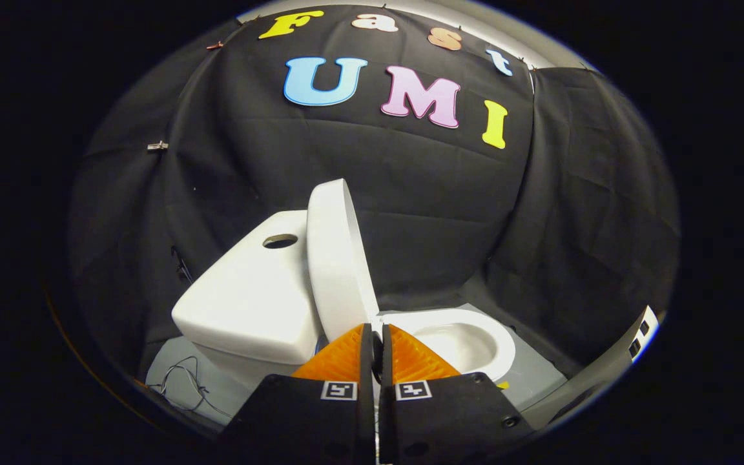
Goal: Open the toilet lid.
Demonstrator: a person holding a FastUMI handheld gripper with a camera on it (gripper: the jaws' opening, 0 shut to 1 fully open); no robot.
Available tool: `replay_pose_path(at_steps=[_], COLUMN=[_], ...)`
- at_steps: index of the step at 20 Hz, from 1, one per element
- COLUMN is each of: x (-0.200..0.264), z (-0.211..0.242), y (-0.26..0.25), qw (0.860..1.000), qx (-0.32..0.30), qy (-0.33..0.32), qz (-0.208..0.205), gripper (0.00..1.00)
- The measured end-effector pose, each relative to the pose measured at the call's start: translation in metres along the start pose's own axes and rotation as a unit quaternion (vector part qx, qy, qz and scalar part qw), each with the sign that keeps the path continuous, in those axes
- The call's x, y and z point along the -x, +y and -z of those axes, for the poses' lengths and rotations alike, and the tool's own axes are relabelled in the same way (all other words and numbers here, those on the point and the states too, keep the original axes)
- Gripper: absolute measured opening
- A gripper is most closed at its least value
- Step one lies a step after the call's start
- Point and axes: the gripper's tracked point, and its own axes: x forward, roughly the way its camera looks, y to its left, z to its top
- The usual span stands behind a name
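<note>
— Two fingers, nearly together: is the gripper [376, 336] holding anything?

— I don't think so. The fingers stand almost shut with only a thin slit between them, and I can't see anything pinched in that slit. Their tips sit low, right at the foot of the lid [336, 258], close to where it hinges. Whether they touch it there I cannot tell; they overlap its lower edge in the gripper view.

— So where is the lid now?

— Up. It stands on edge, nearly upright, leaning back against the tank [249, 303] behind it. The bowl [475, 339] lies open just beyond the fingers, its rim bare.

— Why would the lid stay like that?

— My guess is it has tipped past its balance point, so the tank props it and it needs no holding. That would explain fingers that grip nothing.

— And the task?

— Judged from how things lie, the lid looks open already. A loose cable [181, 384] lies on the floor beside the tank, well clear of the fingers.
</note>
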Motion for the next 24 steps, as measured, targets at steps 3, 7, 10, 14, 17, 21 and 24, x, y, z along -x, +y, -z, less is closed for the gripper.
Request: replay_pose_path(at_steps=[3, 7, 10, 14, 17, 21, 24], x=[-0.001, 0.000, -0.001, 0.003, 0.008, 0.017, 0.026], z=[0.001, -0.001, 0.002, -0.002, -0.002, -0.020, -0.032], y=[-0.003, -0.007, -0.005, -0.008, -0.006, -0.014, -0.015], qw=[1.000, 1.000, 1.000, 0.999, 0.999, 0.997, 0.995], qx=[0.000, -0.007, -0.019, -0.020, 0.003, 0.003, 0.000], qy=[-0.003, -0.005, -0.004, -0.016, -0.025, -0.045, -0.050], qz=[-0.002, -0.006, -0.021, -0.032, -0.044, -0.059, -0.080], gripper=[0.07, 0.09, 0.12, 0.46, 0.85, 0.99, 0.99])
